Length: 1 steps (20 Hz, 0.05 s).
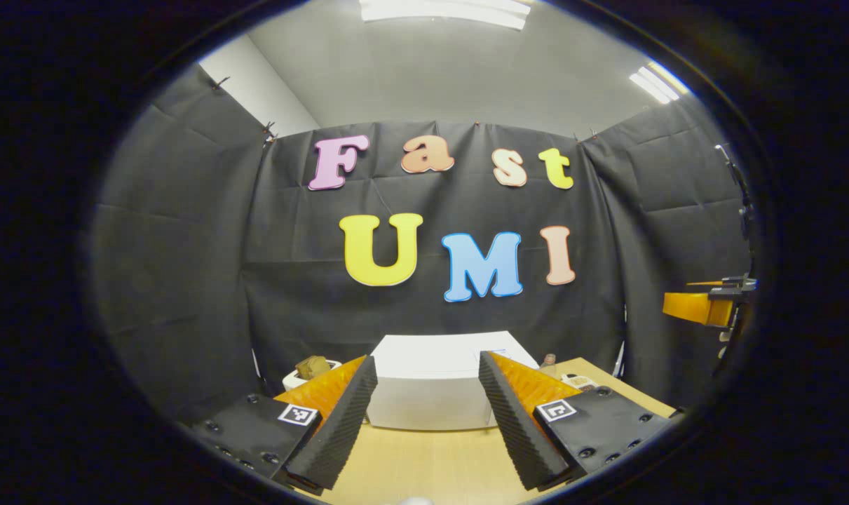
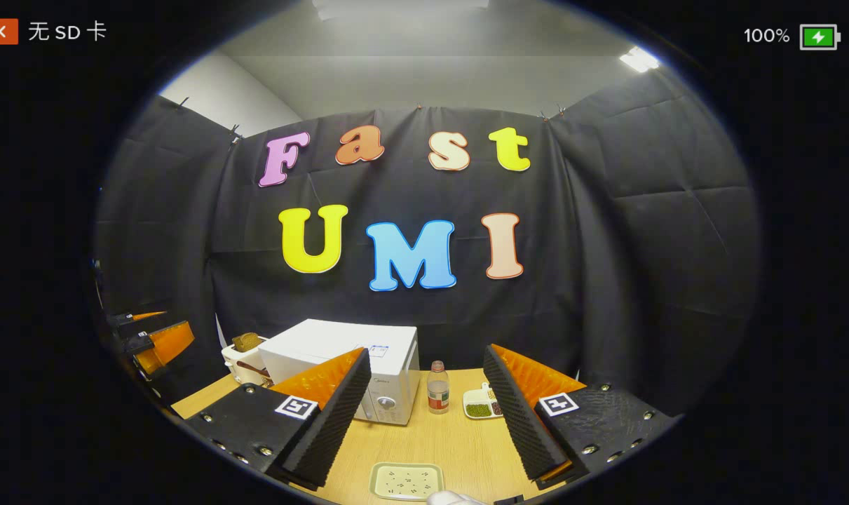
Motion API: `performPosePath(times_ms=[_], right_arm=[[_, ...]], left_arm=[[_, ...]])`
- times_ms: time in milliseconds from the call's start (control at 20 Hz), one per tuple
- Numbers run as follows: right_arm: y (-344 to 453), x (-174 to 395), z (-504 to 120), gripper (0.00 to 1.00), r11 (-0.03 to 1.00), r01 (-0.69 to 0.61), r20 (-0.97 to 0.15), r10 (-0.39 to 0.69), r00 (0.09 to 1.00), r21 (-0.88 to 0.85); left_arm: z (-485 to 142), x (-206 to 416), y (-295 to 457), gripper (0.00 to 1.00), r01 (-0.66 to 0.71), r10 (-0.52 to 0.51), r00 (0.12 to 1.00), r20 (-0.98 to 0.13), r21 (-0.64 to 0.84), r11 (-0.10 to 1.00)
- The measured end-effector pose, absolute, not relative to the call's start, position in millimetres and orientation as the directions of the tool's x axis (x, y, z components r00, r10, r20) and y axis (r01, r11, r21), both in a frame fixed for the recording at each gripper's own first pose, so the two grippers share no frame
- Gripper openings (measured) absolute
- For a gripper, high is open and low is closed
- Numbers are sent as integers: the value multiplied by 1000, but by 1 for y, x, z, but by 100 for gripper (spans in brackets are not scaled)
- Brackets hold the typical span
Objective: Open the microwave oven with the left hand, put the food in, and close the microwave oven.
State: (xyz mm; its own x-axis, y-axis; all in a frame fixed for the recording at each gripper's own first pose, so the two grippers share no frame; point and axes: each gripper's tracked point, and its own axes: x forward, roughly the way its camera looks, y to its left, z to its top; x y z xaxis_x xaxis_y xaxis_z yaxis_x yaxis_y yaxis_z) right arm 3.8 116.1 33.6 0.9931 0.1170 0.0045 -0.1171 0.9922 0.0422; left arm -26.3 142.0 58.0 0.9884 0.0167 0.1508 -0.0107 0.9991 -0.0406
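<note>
The white microwave (image 1: 431,382) stands on the wooden table (image 1: 424,463) straight ahead of my left gripper (image 1: 425,359), which is open, holds nothing and is well short of it. In the right gripper view the microwave (image 2: 340,358) sits left of centre with its door shut and its knobs facing front. A pale green plate (image 2: 406,480) with small bits of food lies on the table just below my open, empty right gripper (image 2: 425,351). The left gripper (image 2: 154,344) shows at the far left edge, the right gripper (image 1: 704,305) at the far right edge.
A white toaster (image 2: 245,358) with bread stands left of the microwave. To the microwave's right are a small bottle (image 2: 437,389) and a little white dish (image 2: 481,405) of green beans. Black cloth walls close in the table on three sides.
</note>
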Motion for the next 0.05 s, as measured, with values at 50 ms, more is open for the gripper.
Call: performPosePath(times_ms=[50], right_arm=[[115, 4, 33, 99, 993, -112, 3, 112, 994, 40]], left_arm=[[59, -27, 144, 95, -13, 19, 988, 155, -38, 999]])
